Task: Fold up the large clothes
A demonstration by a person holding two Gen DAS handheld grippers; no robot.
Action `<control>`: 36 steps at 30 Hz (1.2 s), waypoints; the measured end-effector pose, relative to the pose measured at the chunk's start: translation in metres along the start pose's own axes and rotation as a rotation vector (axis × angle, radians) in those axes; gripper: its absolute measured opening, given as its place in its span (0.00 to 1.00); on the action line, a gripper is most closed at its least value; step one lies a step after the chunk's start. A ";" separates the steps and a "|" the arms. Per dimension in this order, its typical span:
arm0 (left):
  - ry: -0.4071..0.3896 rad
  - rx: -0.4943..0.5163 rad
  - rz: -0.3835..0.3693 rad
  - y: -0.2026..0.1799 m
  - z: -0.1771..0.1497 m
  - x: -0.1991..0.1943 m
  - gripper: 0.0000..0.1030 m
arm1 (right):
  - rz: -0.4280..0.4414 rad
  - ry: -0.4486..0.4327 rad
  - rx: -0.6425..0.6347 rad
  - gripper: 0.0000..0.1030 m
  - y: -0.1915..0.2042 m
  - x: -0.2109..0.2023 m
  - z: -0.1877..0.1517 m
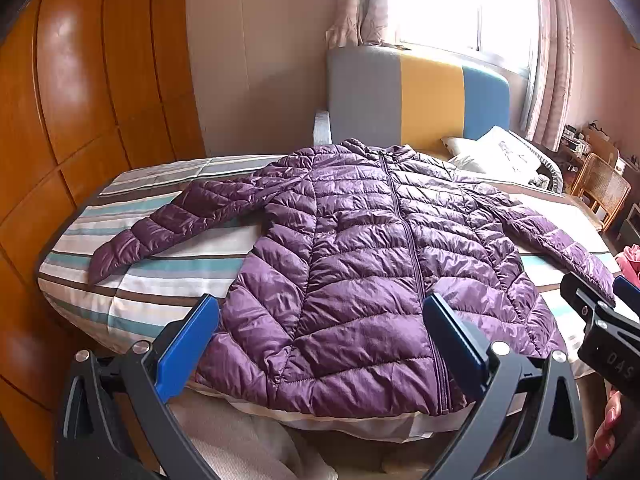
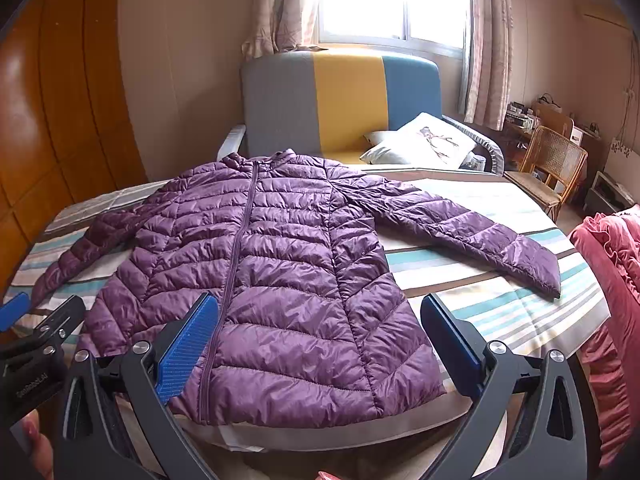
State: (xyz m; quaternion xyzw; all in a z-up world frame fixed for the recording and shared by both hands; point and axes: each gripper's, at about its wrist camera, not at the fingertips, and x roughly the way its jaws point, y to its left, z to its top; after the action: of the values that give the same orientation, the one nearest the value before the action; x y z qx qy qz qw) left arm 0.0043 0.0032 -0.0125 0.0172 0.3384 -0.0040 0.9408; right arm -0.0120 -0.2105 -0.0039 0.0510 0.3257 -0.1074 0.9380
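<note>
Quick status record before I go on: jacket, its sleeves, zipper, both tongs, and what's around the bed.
garment: purple quilted puffer jacket, flat, front up, on the striped bedspread
zipper: closed
sleeves: both spread outward, left one, right one
left tongs: open, over the hem, holding nothing
right tongs: open, over the hem, holding nothing
folds made: none
nearby: headboard, pillow, wicker chair

We list: jacket (image 1: 360, 248), purple quilted cloth with a soft sheen; bed (image 1: 140, 292) cover, matt striped cotton-like cloth; wardrobe (image 1: 80, 80), glossy varnished wood; left gripper (image 1: 320, 344), matt black frame, ribbed blue plastic pads, bright metal screws; chair (image 2: 554, 168), woven cane.
</note>
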 end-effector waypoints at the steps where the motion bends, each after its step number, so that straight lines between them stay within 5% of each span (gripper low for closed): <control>1: 0.004 -0.001 0.000 0.000 0.001 0.001 0.98 | 0.000 0.002 0.000 0.97 0.000 0.001 0.000; 36: 0.042 -0.009 -0.020 -0.001 -0.007 0.005 0.98 | 0.023 0.013 0.012 0.97 0.005 -0.001 -0.003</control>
State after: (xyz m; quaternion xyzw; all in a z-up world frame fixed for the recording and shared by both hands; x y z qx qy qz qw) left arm 0.0033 0.0022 -0.0214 0.0096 0.3584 -0.0116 0.9334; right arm -0.0132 -0.2047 -0.0049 0.0613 0.3306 -0.0981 0.9366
